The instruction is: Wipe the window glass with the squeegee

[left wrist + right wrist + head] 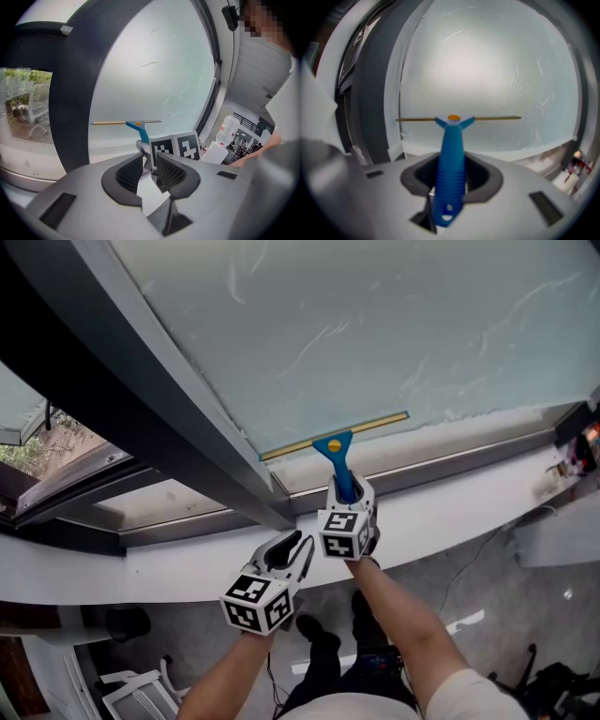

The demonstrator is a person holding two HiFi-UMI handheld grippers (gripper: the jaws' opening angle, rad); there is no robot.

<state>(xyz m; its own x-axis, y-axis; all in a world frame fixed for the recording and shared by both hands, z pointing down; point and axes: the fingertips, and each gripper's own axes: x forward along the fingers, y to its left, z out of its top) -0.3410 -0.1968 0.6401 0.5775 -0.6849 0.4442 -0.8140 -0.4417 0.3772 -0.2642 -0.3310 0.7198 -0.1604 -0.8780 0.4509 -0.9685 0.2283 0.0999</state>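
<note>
Right tool (349, 491) clamps squeegee (335, 441) by handle, likely so blade lies flat on window glass (394, 324). Left tool (291, 549) not needed: jaws narrowly apart, empty.

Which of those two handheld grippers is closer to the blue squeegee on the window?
Right. The right gripper is clamped on the handle of the squeegee. The left gripper hangs open and empty, lower and to the left, not touching it.
</note>
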